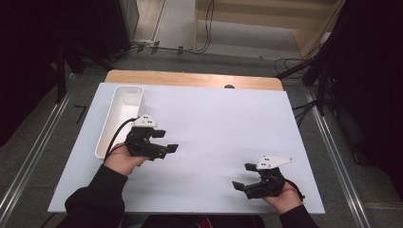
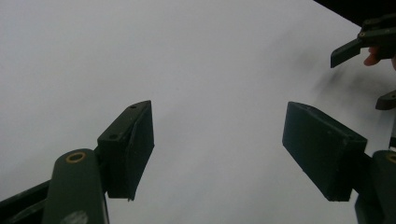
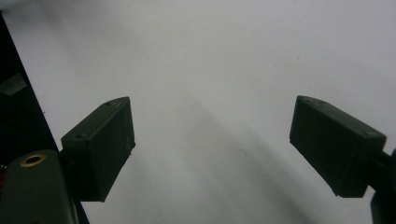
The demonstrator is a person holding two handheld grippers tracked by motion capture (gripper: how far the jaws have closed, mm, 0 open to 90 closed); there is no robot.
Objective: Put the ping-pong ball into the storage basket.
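Nearest thing to the grippers: long white plastic bin (image 1: 124, 107), open-topped, rectangular, narrow. It sits at the table's 9–10 o'clock, along the left edge of the white tabletop (image 1: 218, 123). Long axis runs roughly 1 to 7 o'clock in the high view, near end toward the person, far end toward the wooden strip (image 1: 190, 78) at the back edge. Opening faces up. Inside looks empty, though the near end is partly hidden behind the left gripper.

Left gripper (image 1: 167, 141) sits just beside the bin's near right corner, at about 8 o'clock on the table, jaws pointing toward 3 o'clock. Jaws stand wide apart with nothing between them; left gripper view (image 2: 219, 154) shows bare tabletop in the gap.

Right gripper (image 1: 244, 176) is at 5 o'clock, well apart from the bin, jaws pointing toward 9 o'clock, so the two face each other across the table. Jaws also spread, nothing held; right gripper view (image 3: 212, 149) confirms bare white surface.

Judgement: idle or staging pose, no grasp in hand. If the bin is next, left gripper is the closer one; it needs to swing back toward 10 o'clock and straddle the thin side wall or near rim.
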